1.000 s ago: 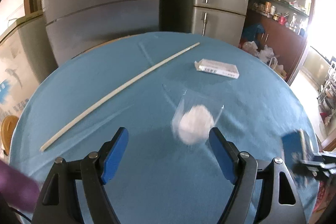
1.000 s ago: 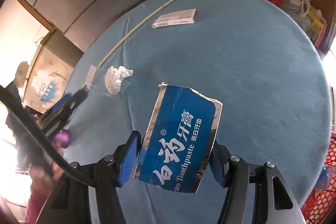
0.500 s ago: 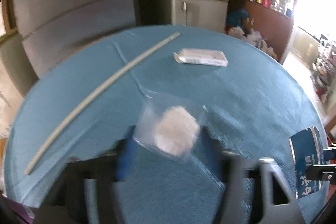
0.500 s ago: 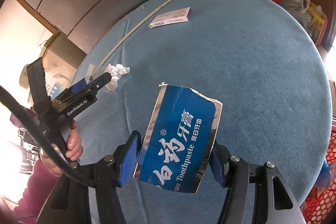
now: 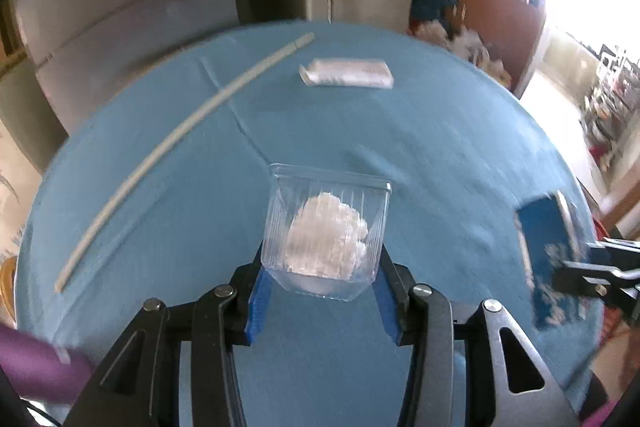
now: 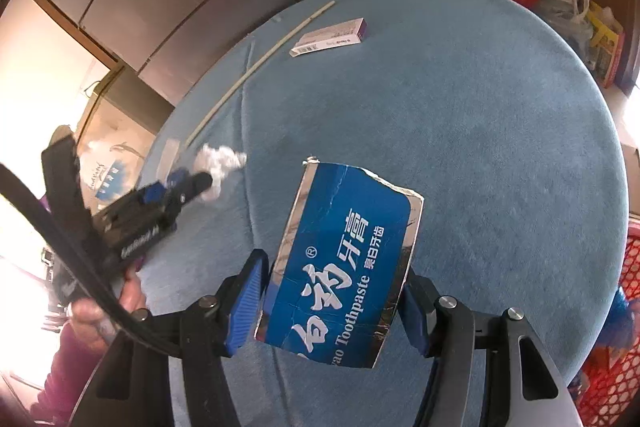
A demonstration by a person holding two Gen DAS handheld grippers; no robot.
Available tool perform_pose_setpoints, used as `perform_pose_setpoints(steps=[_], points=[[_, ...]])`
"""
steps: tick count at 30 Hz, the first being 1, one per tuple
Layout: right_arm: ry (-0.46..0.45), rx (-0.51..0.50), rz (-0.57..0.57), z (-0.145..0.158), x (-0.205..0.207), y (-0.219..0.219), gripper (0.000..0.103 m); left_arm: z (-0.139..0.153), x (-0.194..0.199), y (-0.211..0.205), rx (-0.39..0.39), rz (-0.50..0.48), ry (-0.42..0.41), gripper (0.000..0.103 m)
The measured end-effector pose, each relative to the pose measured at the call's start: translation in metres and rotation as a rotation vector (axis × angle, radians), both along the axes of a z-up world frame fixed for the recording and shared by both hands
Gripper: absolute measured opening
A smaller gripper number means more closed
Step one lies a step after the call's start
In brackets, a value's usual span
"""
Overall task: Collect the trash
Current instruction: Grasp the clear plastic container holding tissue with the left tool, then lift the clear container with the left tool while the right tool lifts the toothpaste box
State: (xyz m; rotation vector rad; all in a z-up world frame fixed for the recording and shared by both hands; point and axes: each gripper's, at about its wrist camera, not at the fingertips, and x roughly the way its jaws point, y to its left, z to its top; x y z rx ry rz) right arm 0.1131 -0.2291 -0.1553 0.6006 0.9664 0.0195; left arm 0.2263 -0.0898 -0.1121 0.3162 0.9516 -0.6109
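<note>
Looking out, left wrist view:
Surface: round table (image 5: pixel 460 155) under blue cloth; grey cabinets and cluttered shelves beyond.
On cloth: long pale rod (image 5: pixel 176 143); flat white carton (image 5: pixel 346 73) far side.
Change: a second ago the clear tub (image 5: pixel 326 231) lay ahead of my spread pads; now it sits between them.
My left gripper (image 5: pixel 320 293): jaws closing, blue pads against the tub's walls.
Tub: ribbed, crumpled white tissue (image 5: pixel 330 237) inside.

Right wrist view:
Surface: same table (image 6: pixel 500 107); red basket (image 6: pixel 624 315) at right edge.
My right gripper (image 6: pixel 332 301): clamped on torn blue toothpaste box (image 6: pixel 348 255), unchanged, held above cloth.
</note>
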Motion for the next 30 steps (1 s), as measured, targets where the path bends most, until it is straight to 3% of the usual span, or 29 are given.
perform_pose_setpoints(steps=[5, 6, 11, 13, 16, 18, 20, 21, 22, 23, 25, 28, 30], points=[[-0.011, 0.004, 0.002, 0.004, -0.015, 0.004, 0.064, 0.018, -0.016, 0.003, 0.08, 0.006, 0.187, 0.048], [-0.012, 0.009, 0.002, 0.005, -0.017, 0.004, 0.064, 0.022, -0.017, 0.004, 0.087, 0.005, 0.249, 0.048], [-0.02, 0.016, 0.0, 0.008, -0.031, 0.005, 0.064, 0.037, -0.017, 0.003, 0.086, -0.007, 0.395, 0.048], [-0.036, 0.007, -0.001, 0.012, -0.038, 0.005, 0.064, 0.048, -0.018, 0.0, 0.085, -0.018, 0.379, 0.048], [-0.055, 0.0, -0.007, 0.017, -0.044, 0.003, 0.064, 0.059, -0.024, -0.006, 0.131, -0.042, 0.259, 0.048], [-0.05, 0.012, -0.012, 0.017, -0.047, 0.002, 0.064, 0.05, -0.021, -0.007, 0.15, -0.015, 0.338, 0.048], [-0.055, 0.016, -0.012, 0.018, -0.05, 0.002, 0.064, 0.045, -0.023, -0.01, 0.105, -0.062, 0.385, 0.048], [-0.058, 0.011, -0.012, 0.019, -0.052, 0.003, 0.064, 0.038, -0.026, -0.013, 0.133, -0.078, 0.377, 0.048], [-0.06, 0.011, -0.012, 0.019, -0.053, 0.004, 0.064, 0.019, -0.027, -0.015, 0.244, -0.052, 0.41, 0.048], [-0.064, 0.015, -0.009, 0.02, -0.054, 0.004, 0.064, 0.005, -0.027, -0.012, 0.296, -0.017, 0.459, 0.047], [-0.08, 0.01, -0.008, 0.024, -0.058, 0.005, 0.064, 0.007, -0.031, -0.006, 0.232, -0.025, 0.497, 0.047], [-0.109, 0.002, -0.017, 0.028, -0.063, 0.003, 0.064, 0.03, -0.043, -0.003, 0.219, -0.028, 0.385, 0.048], [-0.104, 0.017, -0.023, 0.027, -0.064, 0.001, 0.064, 0.038, -0.054, -0.002, 0.215, -0.034, 0.358, 0.048]])
